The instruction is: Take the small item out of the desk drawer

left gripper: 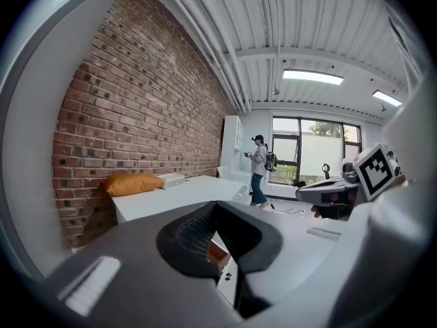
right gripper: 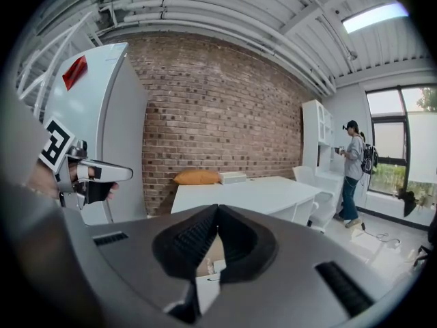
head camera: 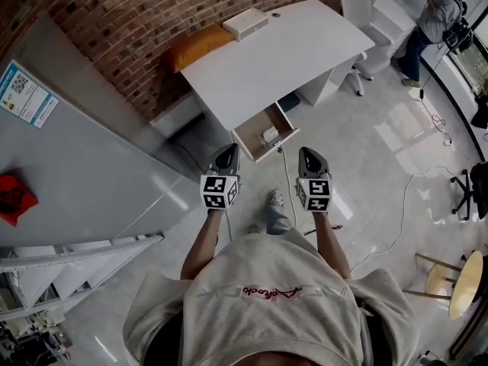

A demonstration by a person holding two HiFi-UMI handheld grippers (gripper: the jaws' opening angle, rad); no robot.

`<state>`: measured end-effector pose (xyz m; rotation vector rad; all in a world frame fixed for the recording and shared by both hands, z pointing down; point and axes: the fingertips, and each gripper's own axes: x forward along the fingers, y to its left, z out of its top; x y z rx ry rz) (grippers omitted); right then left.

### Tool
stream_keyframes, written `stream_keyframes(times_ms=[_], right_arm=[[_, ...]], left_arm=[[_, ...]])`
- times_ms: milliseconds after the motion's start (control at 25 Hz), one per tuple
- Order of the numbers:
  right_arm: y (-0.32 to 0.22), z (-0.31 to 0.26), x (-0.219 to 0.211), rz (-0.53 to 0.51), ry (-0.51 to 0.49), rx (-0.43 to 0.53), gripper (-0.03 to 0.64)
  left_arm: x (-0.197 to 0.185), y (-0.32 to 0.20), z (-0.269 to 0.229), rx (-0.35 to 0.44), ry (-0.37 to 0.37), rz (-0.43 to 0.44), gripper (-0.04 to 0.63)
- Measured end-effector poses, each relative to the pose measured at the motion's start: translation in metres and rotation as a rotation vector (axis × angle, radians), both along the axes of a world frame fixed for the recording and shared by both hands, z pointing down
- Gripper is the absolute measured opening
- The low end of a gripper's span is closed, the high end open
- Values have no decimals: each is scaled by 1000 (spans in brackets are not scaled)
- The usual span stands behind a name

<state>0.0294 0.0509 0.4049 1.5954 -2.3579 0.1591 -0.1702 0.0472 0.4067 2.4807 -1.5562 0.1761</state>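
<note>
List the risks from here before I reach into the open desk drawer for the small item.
1. The left tongs and right tongs are both shut; unless one opens first, it may only shove the small white item around the open white desk drawer.
2. A thin white cable crosses the glossy floor beside the drawer, close to the person's shoe: a possible snag or trip while stepping in.

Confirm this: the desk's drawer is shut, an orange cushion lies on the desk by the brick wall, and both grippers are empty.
No: the drawer is pulled open, as the head view shows, with a small white item inside. The orange cushion lies on the desk by the brick wall, and the left gripper and right gripper are empty.
</note>
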Motion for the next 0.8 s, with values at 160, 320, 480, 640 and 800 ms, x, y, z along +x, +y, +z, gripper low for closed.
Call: stream_keyframes(times_ms=[160, 320, 480, 640, 800], right_arm=[[-37, 0, 12, -12, 1, 4, 12], [-78, -8, 28, -15, -3, 13, 12], [-113, -13, 36, -32, -9, 22, 12], [-147, -15, 48, -40, -15, 24, 12], [-176, -12, 61, -52, -20, 14, 12]], left_arm=[[15, -36, -1, 2, -6, 0, 9], [31, -72, -5, 4, -11, -1, 9], [39, -106, -10, 7, -16, -16, 9], [54, -138, -12, 4, -20, -20, 9], [68, -165, -9, -10, -27, -29, 9]])
